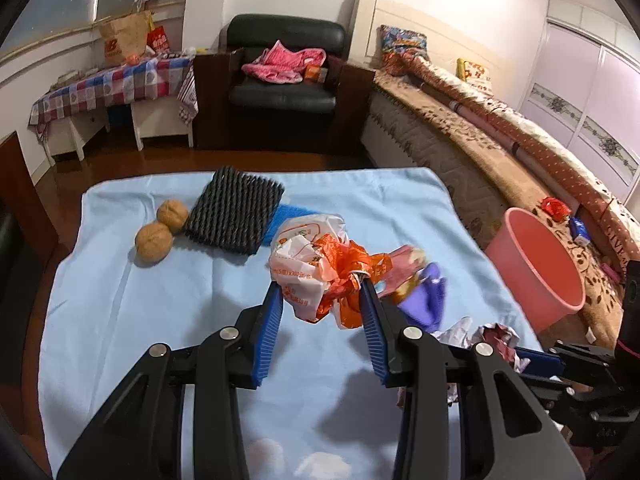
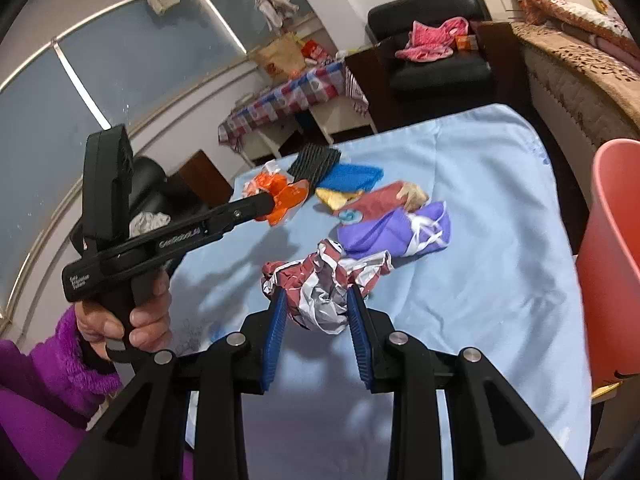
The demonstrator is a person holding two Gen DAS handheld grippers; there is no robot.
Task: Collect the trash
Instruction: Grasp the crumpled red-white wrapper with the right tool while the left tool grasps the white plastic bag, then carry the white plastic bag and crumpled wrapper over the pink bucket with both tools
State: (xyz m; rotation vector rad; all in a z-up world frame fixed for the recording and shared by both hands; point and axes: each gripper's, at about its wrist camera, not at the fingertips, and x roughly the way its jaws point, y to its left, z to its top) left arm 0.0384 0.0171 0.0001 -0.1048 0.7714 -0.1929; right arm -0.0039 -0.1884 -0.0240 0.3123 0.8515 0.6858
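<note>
I see the surface (image 1: 120, 280) draped in a light blue cloth, and the pink bin (image 1: 536, 268) standing off its right edge beside the bed (image 1: 500, 152). My left claw (image 1: 320, 300) pinches an orange-and-white plastic bag (image 1: 316, 264), lifted clear of the cloth near the middle. My right claw (image 2: 316, 308) pinches a crumpled red-and-white wrapper (image 2: 324, 284), also raised, nearer to me. A purple wrapper (image 2: 392, 228) and a red packet (image 2: 380, 200) lie just beyond it. Far left sit a black ridged mat (image 1: 236, 212) and two walnuts (image 1: 160, 232).
</note>
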